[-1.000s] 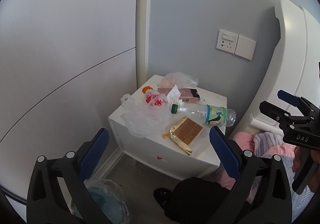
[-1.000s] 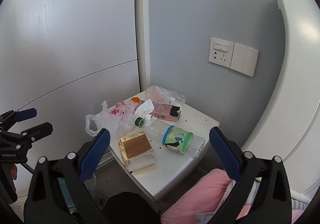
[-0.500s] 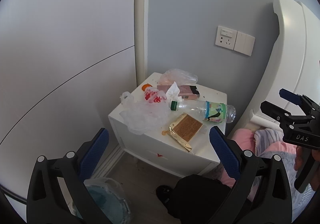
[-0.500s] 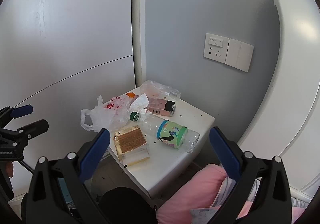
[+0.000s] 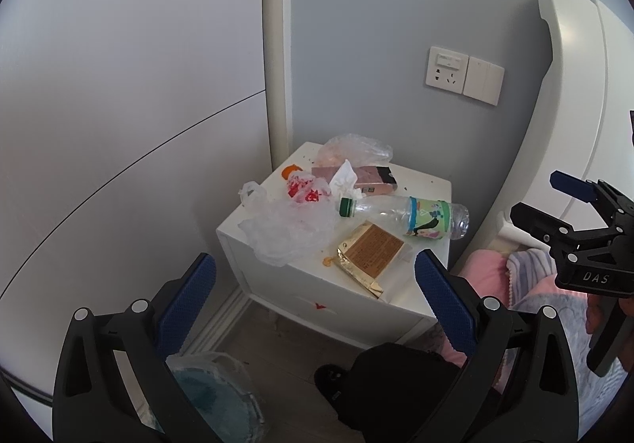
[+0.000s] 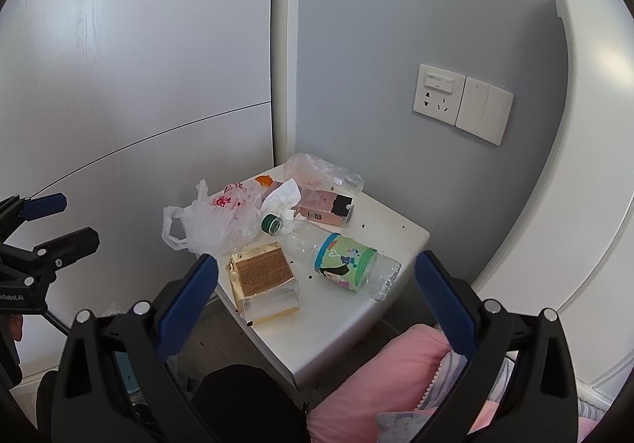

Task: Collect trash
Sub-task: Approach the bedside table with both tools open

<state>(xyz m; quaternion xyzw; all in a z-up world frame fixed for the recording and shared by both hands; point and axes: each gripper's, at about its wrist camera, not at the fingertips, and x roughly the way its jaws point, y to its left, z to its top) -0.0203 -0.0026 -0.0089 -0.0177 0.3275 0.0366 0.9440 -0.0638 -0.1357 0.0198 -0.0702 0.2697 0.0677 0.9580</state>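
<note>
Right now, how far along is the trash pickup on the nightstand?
Nothing looks collected yet. Both the left gripper and right gripper are open, empty and short of the white nightstand. Still on it: clear plastic bottle with green cap, gold foil packet, white plastic bag, pink box, crumpled tissue.

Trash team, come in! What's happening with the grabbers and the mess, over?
Left gripper open, empty. Right gripper open, empty. Bottle, gold packet, plastic bag, pink box all on white nightstand, untouched. Nothing blocking.
</note>
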